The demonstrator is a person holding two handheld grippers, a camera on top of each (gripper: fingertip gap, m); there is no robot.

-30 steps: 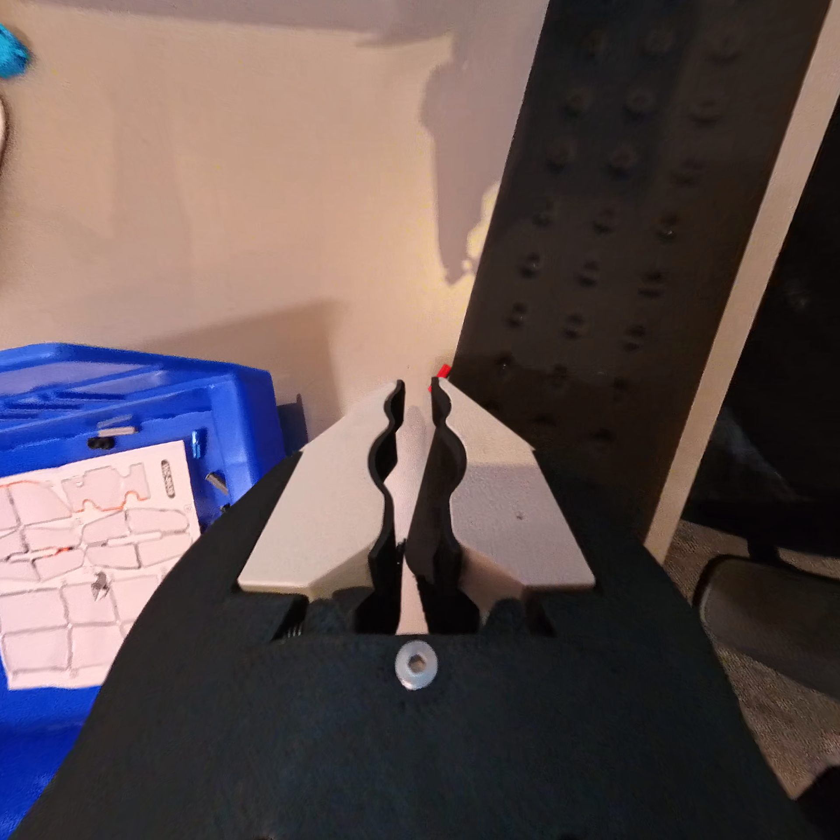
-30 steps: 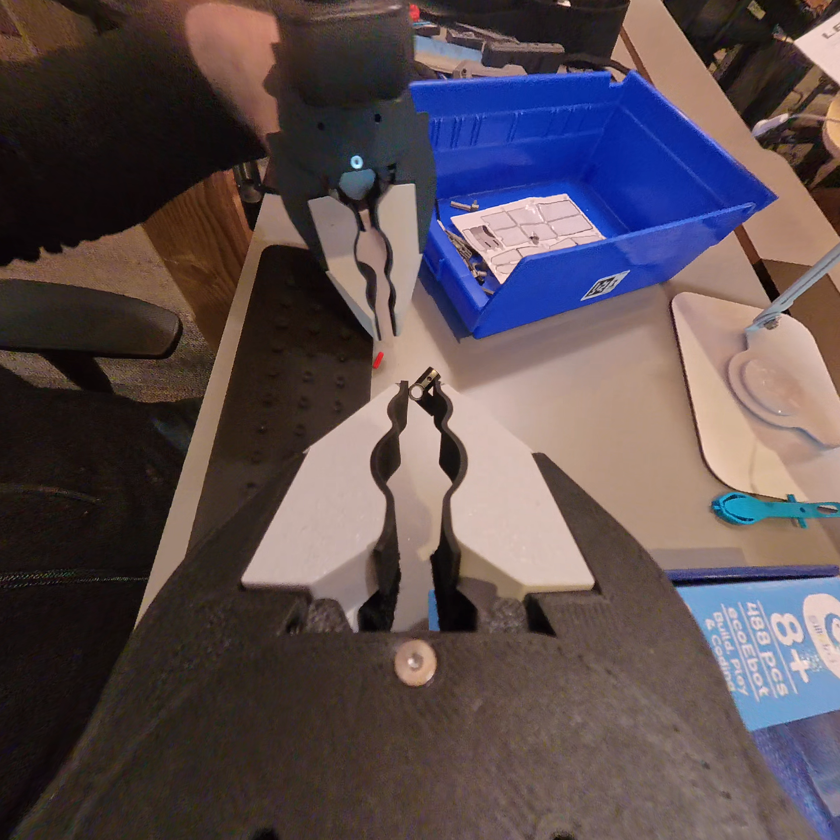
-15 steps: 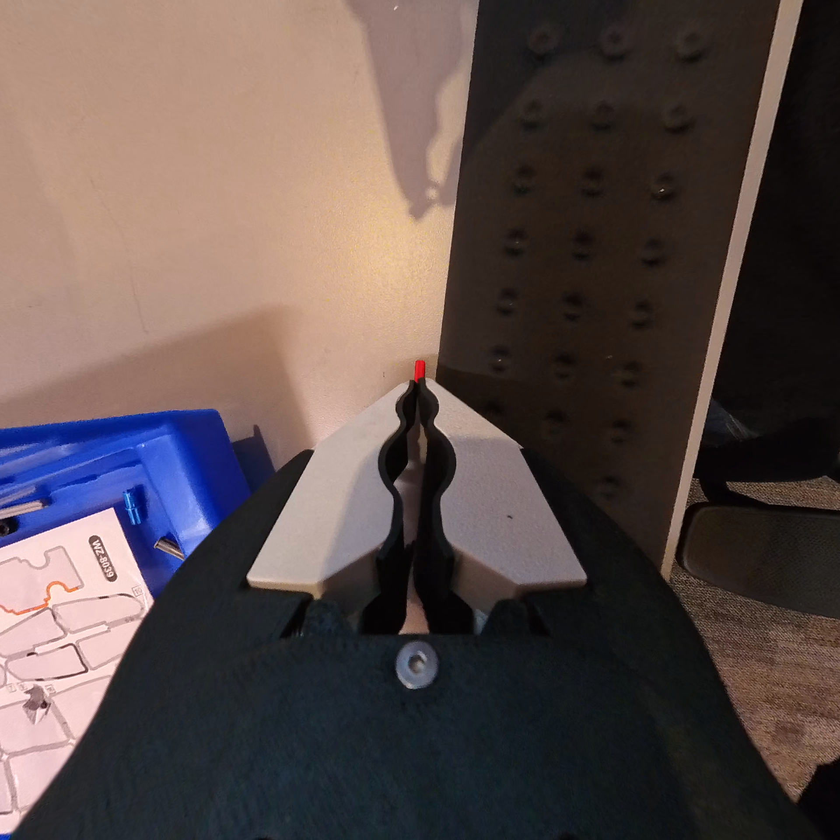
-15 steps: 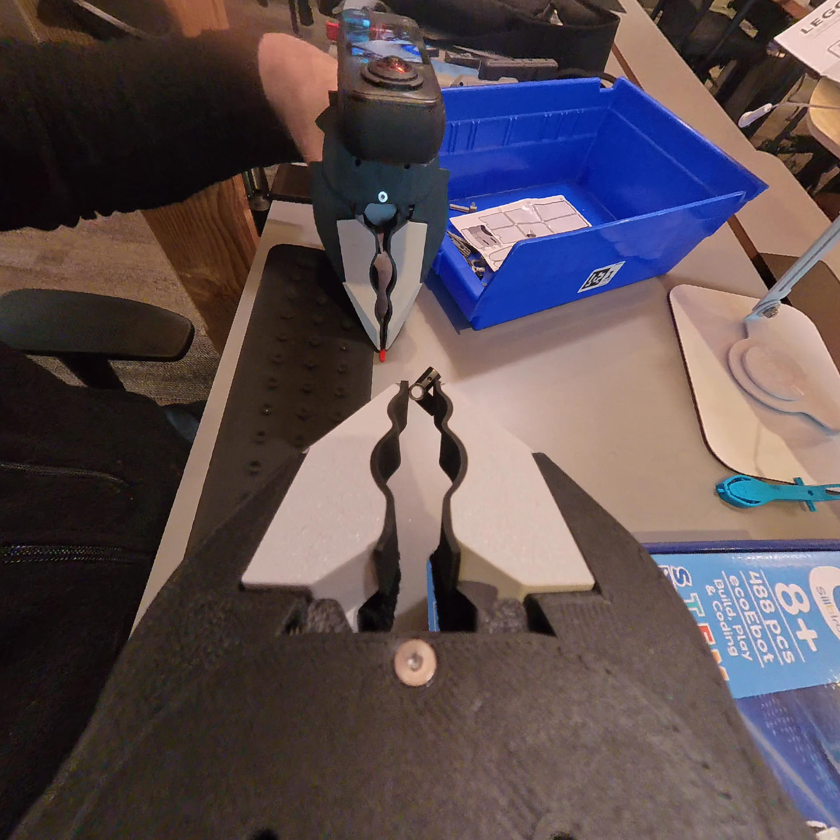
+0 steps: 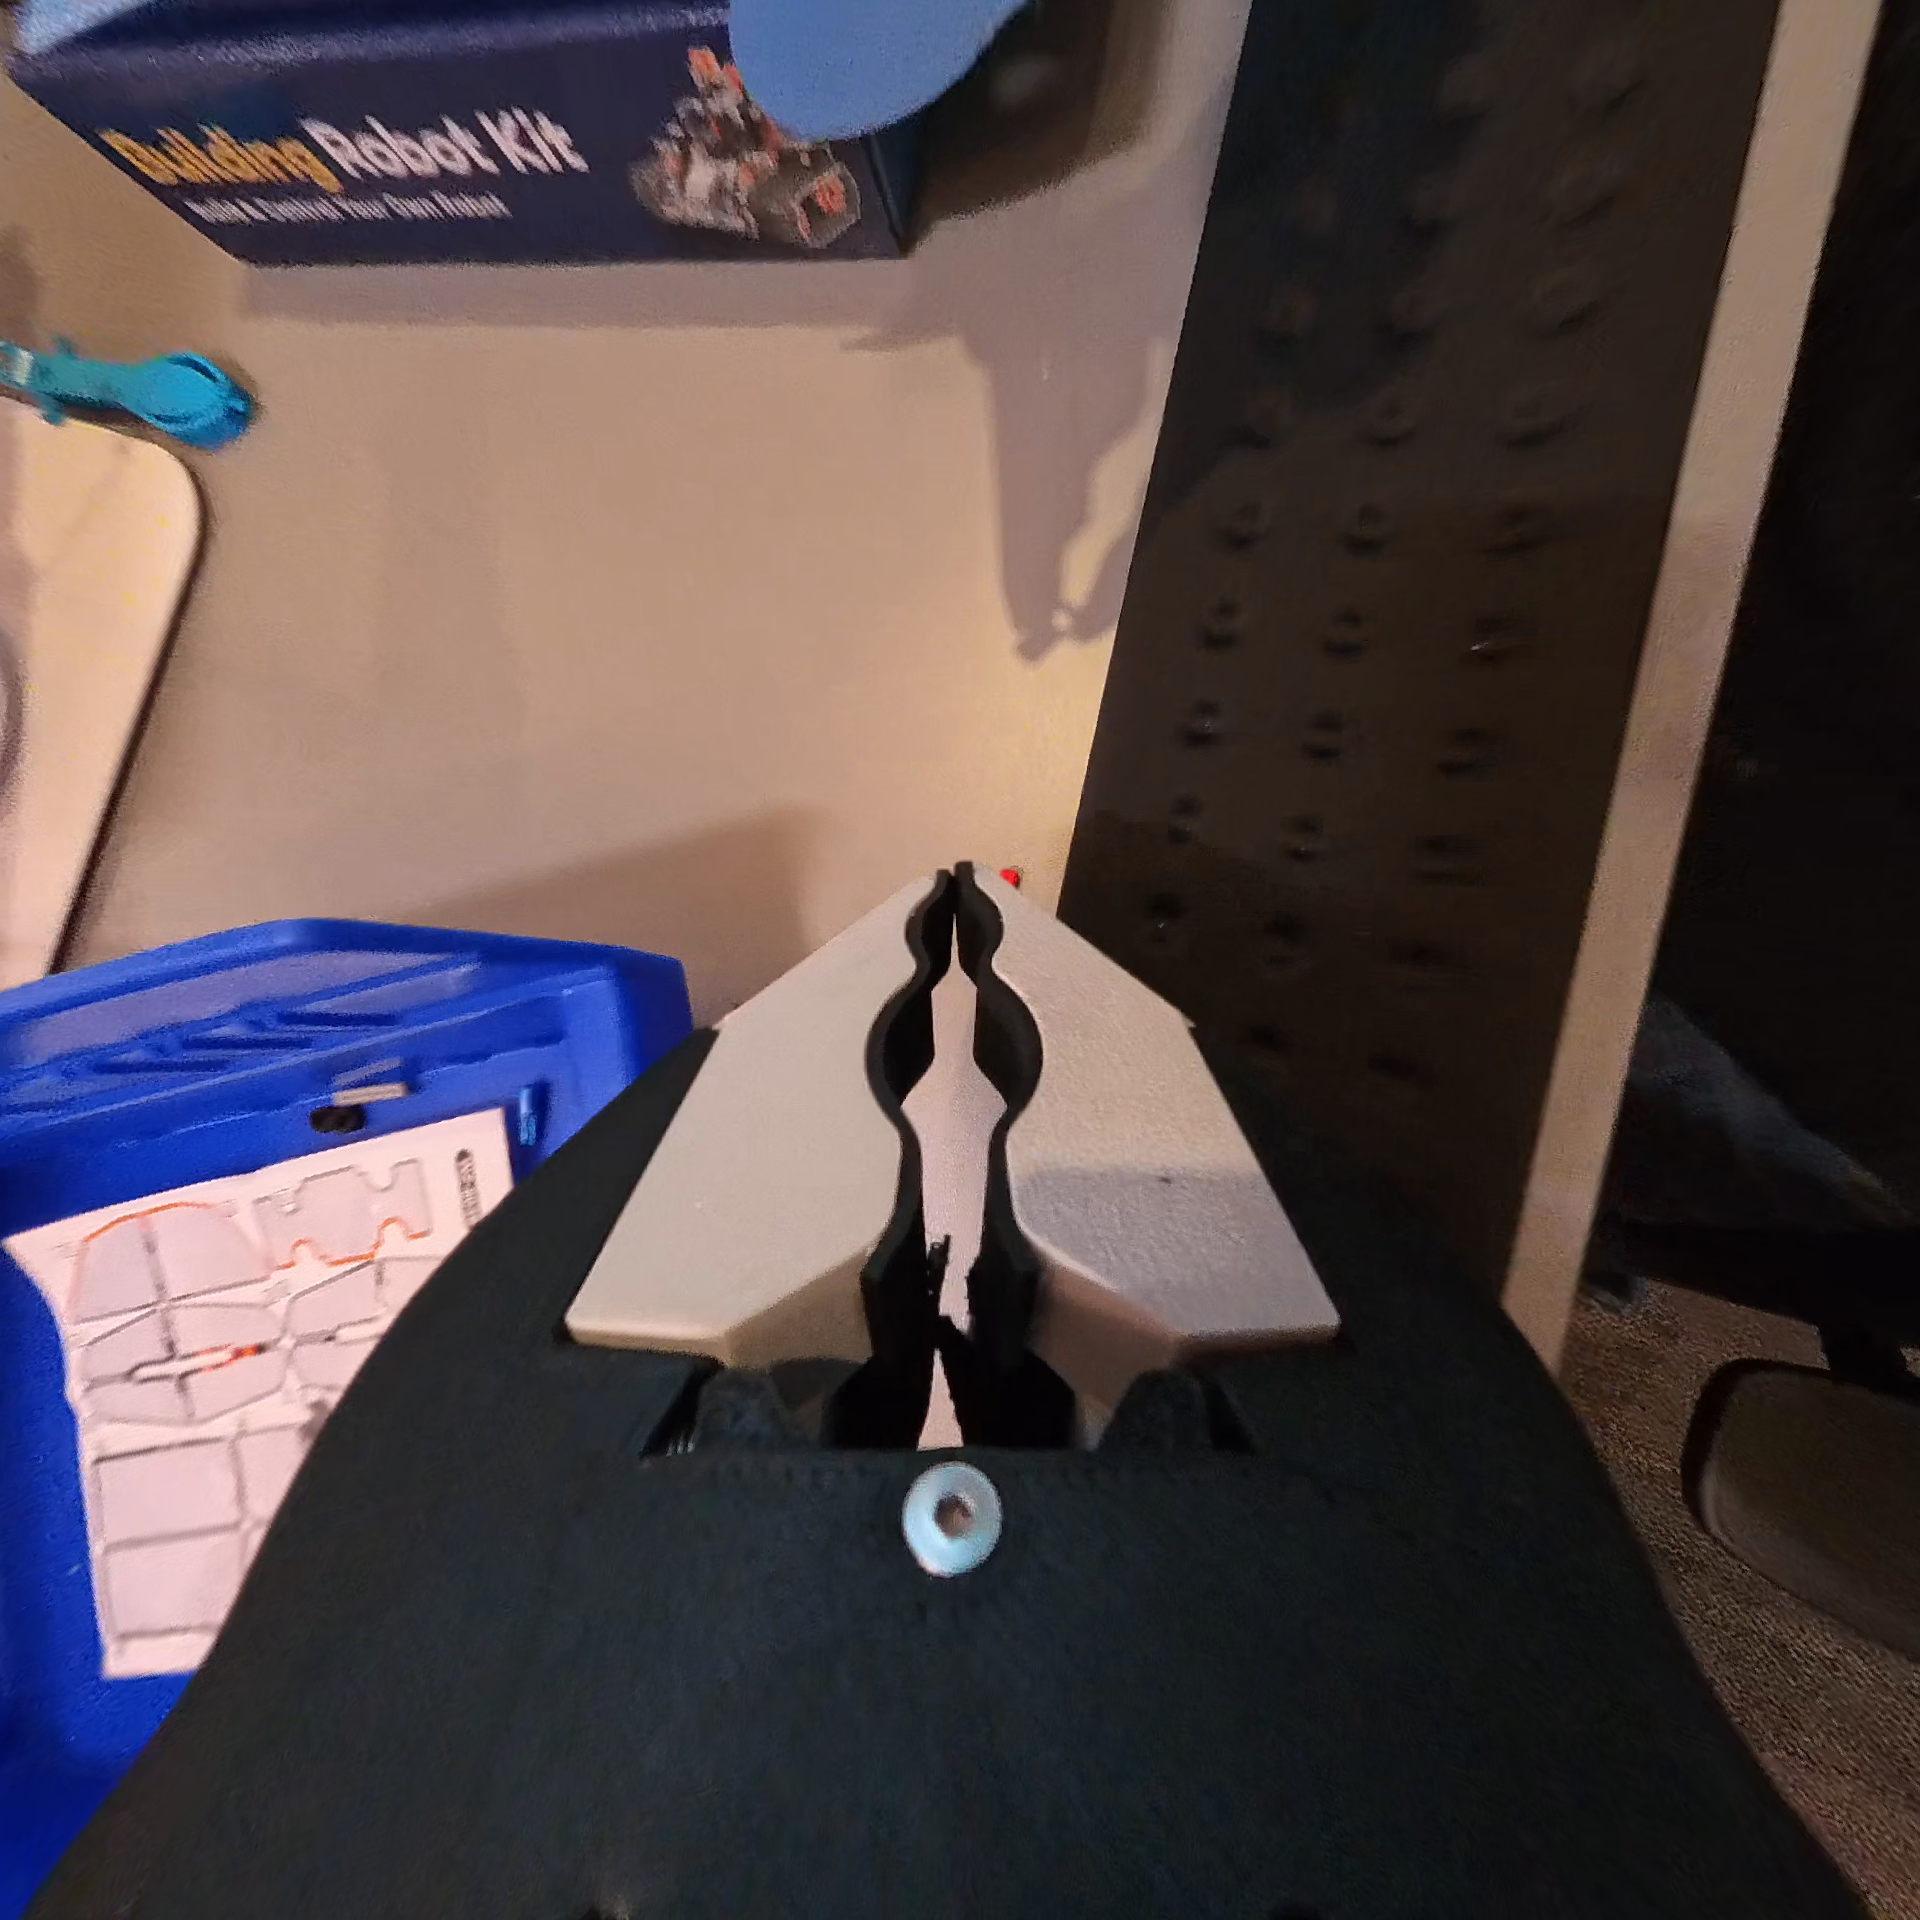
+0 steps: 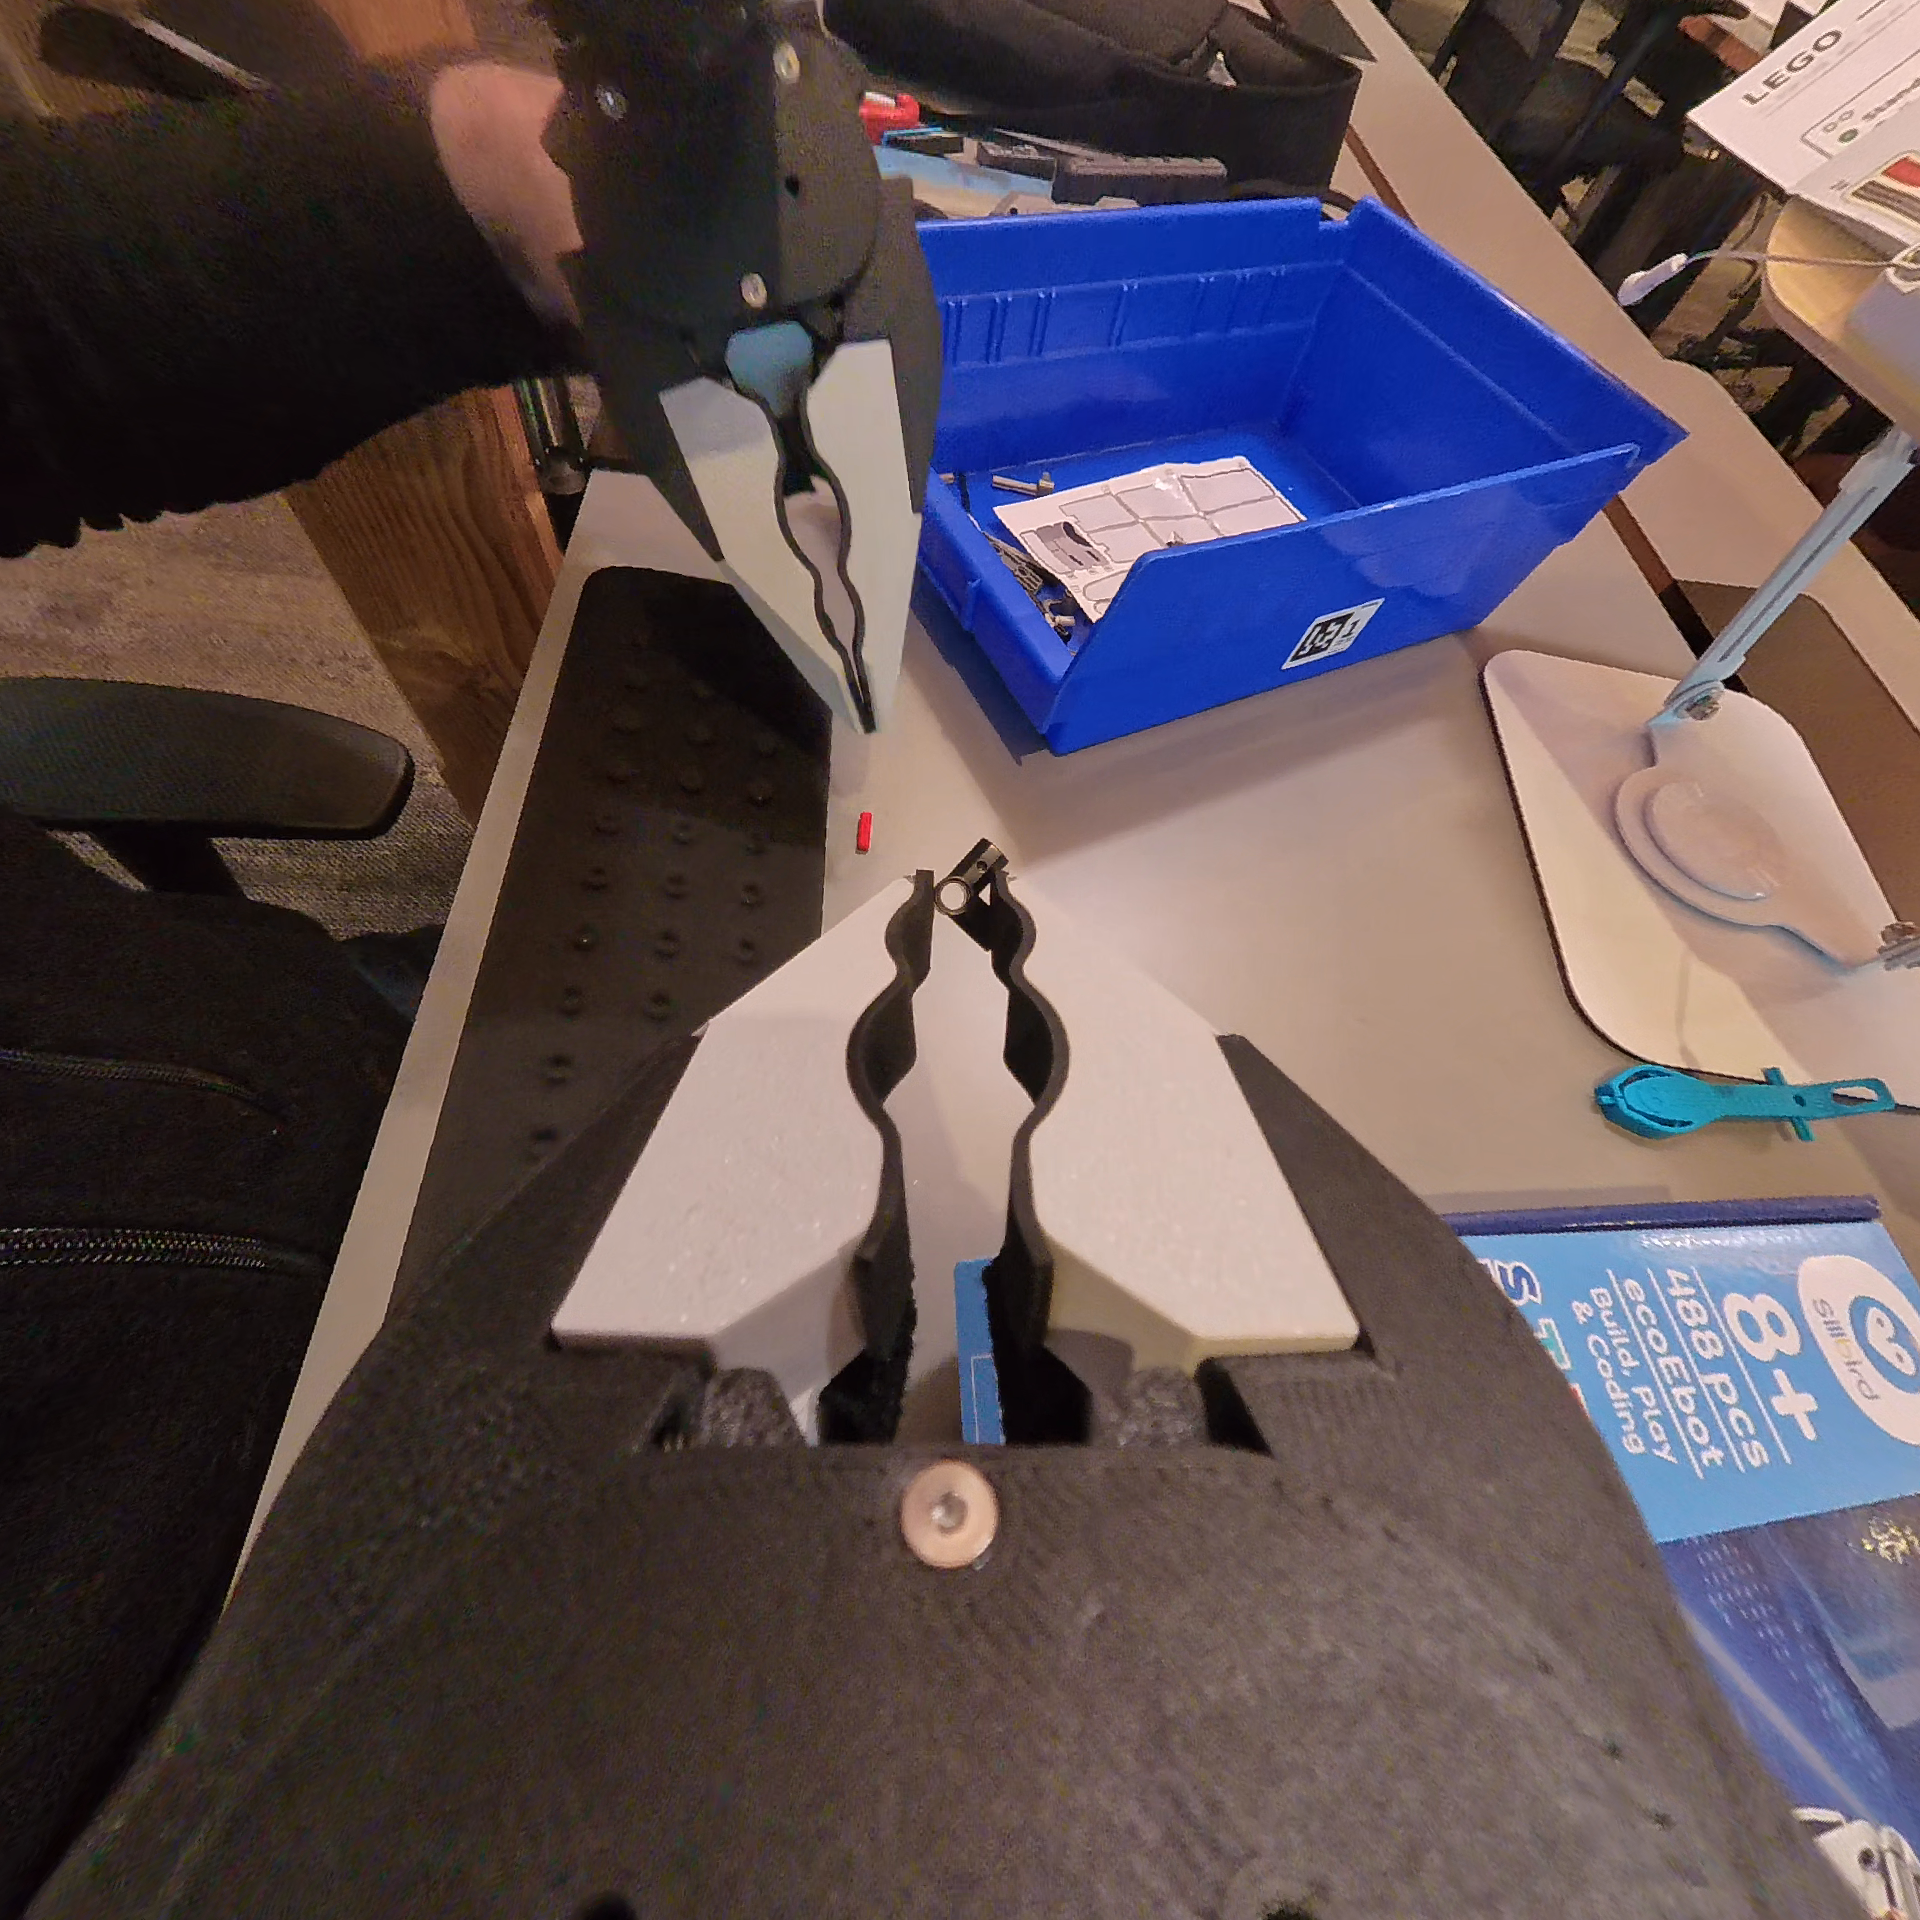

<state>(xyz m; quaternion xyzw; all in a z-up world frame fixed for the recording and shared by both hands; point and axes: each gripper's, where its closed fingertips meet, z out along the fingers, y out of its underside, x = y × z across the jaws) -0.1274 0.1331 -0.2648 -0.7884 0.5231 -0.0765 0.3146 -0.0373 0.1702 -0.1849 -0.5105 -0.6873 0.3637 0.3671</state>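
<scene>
Jaws closed empty on my left gripper (image 5: 958, 878) just over red pin (image 6: 863, 831) beside mat (image 6: 665, 831); right gripper (image 6: 956, 900) pinches black sleeve (image 6: 979, 864).

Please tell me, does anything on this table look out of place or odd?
Yes. A tiny red peg lies loose on the table, beside the black studded mat, below the shut left tongs, outside the blue bin.
</scene>
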